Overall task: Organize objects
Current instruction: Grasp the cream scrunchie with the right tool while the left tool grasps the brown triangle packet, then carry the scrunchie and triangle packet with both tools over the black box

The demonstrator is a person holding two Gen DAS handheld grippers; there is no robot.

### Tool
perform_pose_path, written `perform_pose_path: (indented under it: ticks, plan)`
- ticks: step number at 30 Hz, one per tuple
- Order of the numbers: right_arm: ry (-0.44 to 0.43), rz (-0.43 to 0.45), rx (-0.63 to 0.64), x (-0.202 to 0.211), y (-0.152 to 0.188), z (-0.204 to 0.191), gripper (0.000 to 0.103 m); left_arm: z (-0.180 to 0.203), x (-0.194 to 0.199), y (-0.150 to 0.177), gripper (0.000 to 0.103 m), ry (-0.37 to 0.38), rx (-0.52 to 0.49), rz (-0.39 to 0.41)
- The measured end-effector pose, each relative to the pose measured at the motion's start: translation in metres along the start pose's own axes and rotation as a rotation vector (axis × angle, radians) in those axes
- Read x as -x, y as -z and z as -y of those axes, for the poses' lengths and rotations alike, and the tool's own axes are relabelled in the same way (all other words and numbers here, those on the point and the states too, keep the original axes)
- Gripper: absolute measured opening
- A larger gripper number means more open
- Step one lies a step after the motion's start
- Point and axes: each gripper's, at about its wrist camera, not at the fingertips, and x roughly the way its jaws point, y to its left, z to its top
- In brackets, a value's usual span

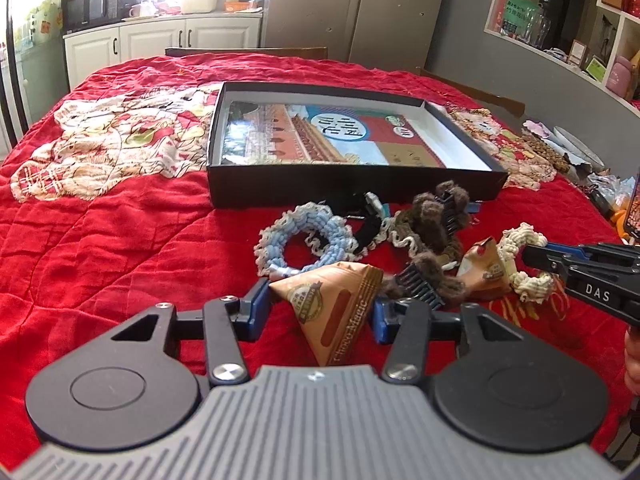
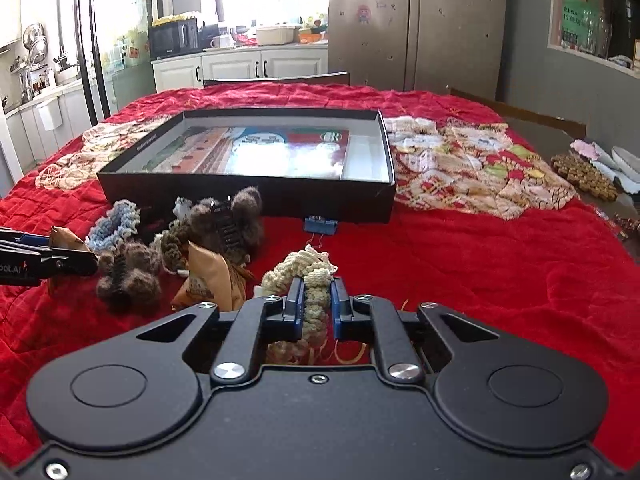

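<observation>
Between the right tool's [image 2: 316,308] fingers sits the cream scrunchie [image 2: 310,276], clamped, its length running forward along the tool. Black box [image 2: 248,196] lies straight ahead, past it, on the red quilt [image 2: 480,280]. Left tool [image 1: 316,308] spread wide, straddling the triangular snack packet [image 1: 332,308], not closed on it. Right tool looks nearer a drop; forward carry into box likely next.

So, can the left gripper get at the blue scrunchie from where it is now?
Probably not directly. The left gripper has its jaws around the brown triangular snack packet, which lies between it and the blue scrunchie. It would need to lift over or move the packet first.
</observation>
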Motion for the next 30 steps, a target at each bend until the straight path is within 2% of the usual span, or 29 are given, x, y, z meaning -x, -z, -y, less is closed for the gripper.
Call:
perform_pose_path:
  ticks: [14, 19, 24, 30]
  plan:
    - [-0.001, 0.097, 0.037, 0.011, -0.039, -0.002, 0.013, 0.003, 0.003, -0.041, 0.053, 0.016, -0.019, 0.046]
    - [-0.009, 0.131, 0.054, 0.006, -0.061, -0.008, 0.013, 0.002, -0.004, -0.063, 0.053, -0.006, -0.034, 0.075]
    - [-0.01, 0.156, 0.056, -0.007, -0.088, -0.01, 0.013, -0.002, -0.021, -0.087, 0.053, -0.011, -0.036, 0.069]
    - [0.005, 0.169, 0.06, -0.028, -0.112, -0.013, 0.013, -0.007, -0.047, -0.111, 0.053, -0.079, -0.035, 0.08]
